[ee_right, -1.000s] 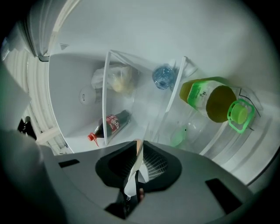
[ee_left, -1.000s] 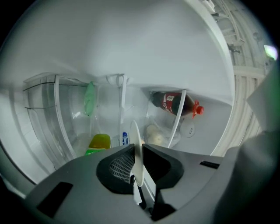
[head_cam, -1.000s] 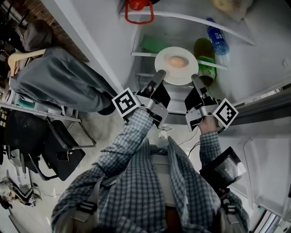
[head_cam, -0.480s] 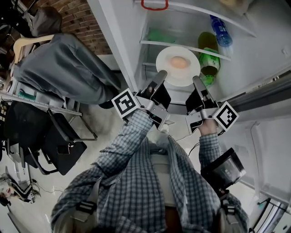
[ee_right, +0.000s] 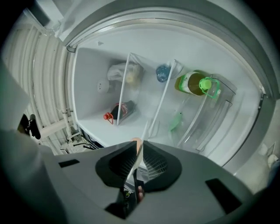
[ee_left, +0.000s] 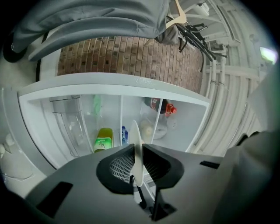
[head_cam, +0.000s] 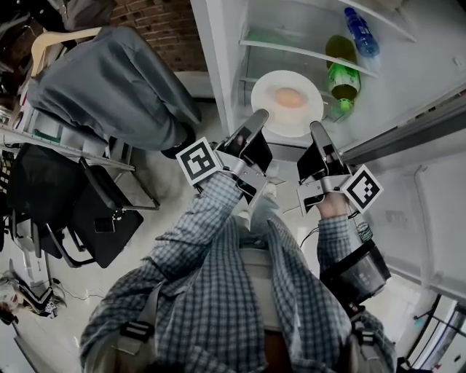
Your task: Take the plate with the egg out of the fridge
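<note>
While you hold both claws up to the open fridge, each one is clamped on the rim of the plate. Your left claw pinches the plate's left edge. In the left gripper view the white rim stands edge-on between the two pads, which press on it from either side with only the plate's thickness between them. Your right claw does the same at the right edge, and its own view shows the thin rim caught between its pads. The plate spans the gap between the two claws, and the egg lies near its middle.

From the head view the plate hangs at the mouth of the fridge, in front of the lower shelves. It looks clear of them, though the angle is too steep to be sure. Deeper inside, a green bottle and a blue bottle sit to the plate's right. A dark bottle with a red cap shows on another shelf in the right gripper view. Left of the fridge hangs a grey jacket, with a brick wall beyond it.
</note>
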